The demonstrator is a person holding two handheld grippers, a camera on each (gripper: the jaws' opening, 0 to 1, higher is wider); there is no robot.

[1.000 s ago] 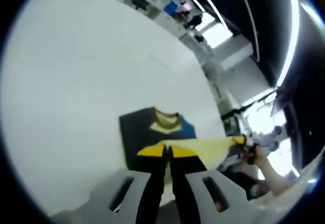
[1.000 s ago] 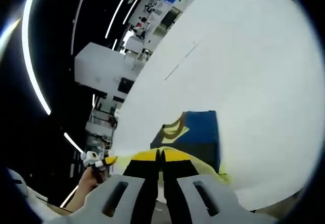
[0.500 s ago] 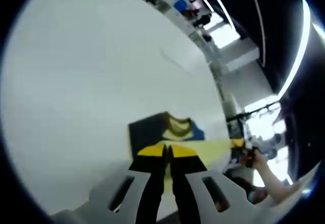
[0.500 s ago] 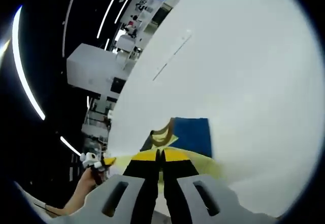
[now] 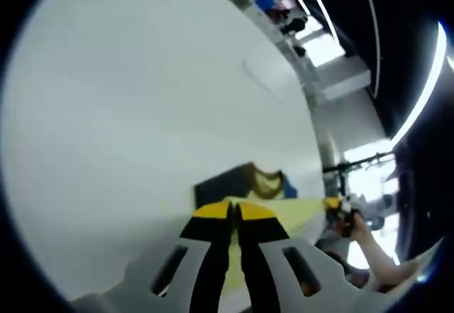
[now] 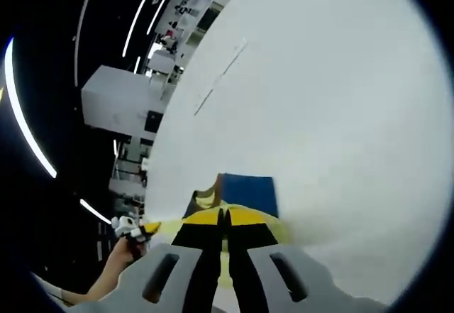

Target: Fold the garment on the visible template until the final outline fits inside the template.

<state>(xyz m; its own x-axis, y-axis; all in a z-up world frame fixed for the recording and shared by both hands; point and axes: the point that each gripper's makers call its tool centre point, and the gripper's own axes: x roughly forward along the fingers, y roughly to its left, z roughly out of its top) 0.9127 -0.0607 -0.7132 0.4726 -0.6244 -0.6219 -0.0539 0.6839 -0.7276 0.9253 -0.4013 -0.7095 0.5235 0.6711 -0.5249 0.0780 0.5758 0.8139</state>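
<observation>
A garment in navy blue with pale yellow panels and a yellow collar (image 5: pixel 266 183) lies on a wide white table (image 5: pixel 142 100). Its pale yellow hem (image 5: pixel 298 208) is lifted and stretched between both grippers. My left gripper (image 5: pixel 235 212) is shut on one end of that hem. My right gripper (image 6: pixel 223 219) is shut on the other end, with the blue part of the garment (image 6: pixel 248 192) just beyond its tips. In the left gripper view the right gripper (image 5: pixel 339 206) appears at the right, held by a hand. The left gripper (image 6: pixel 131 229) appears at the lower left of the right gripper view.
The white table (image 6: pixel 319 100) spreads far beyond the garment, with a thin dark line (image 6: pixel 221 77) marked on it. Past its far edge stand shelves, desks and bright ceiling light strips (image 5: pixel 418 79). A person's forearm (image 5: pixel 376 245) reaches in from the right.
Both cameras have tilted and moved forward with the hem. Less of the navy garment shows beyond the jaws in each view, and the table takes up more of both pictures. Both grips hold.
</observation>
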